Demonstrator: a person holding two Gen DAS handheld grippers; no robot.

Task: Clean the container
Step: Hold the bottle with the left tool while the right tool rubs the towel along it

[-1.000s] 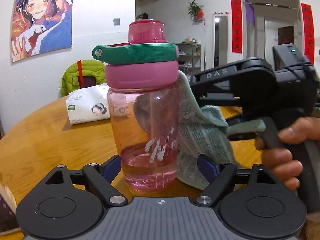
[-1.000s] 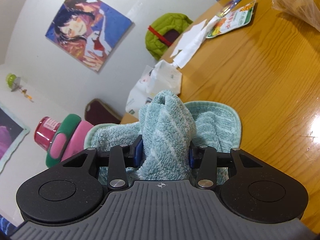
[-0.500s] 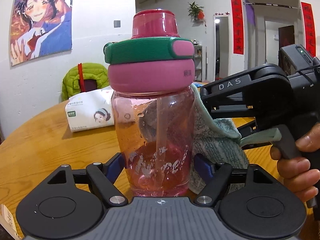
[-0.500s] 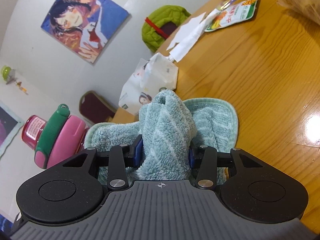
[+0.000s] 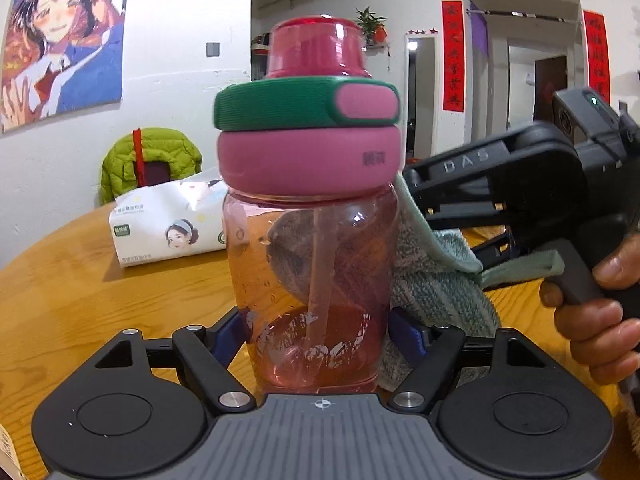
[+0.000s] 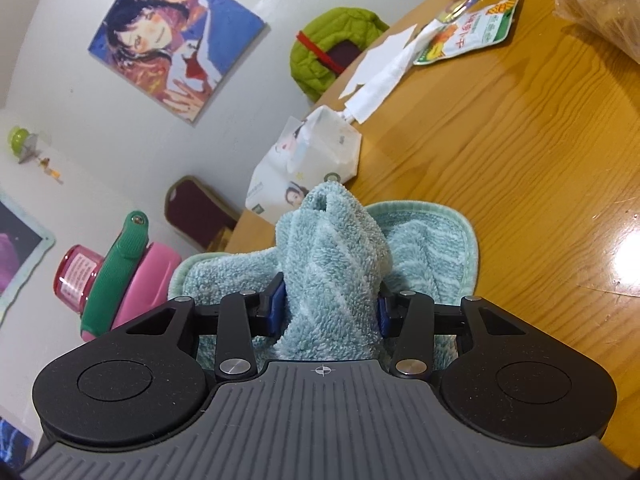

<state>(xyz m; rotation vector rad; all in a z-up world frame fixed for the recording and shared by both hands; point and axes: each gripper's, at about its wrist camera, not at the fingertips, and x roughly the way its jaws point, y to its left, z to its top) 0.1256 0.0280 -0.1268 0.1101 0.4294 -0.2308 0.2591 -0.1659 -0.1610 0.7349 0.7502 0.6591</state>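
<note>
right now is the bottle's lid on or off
On: the pink lid sits on the bottle, green handle folded flat, cap down.

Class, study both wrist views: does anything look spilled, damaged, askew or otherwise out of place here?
Nothing looks spilled or broken. The pink bottle stands upright in the left gripper, lid closed, while the right gripper presses a teal cloth against its side. Only loose clutter stands out: torn paper and a snack packet on the table.

From my feed I can read only "DAS", raised on the right gripper (image 5: 492, 184) at 3 o'clock of the bottle (image 5: 312, 240); print on its lid, the tissue pack (image 5: 168, 228) and red door banners (image 5: 453, 56) stays illegible.
</note>
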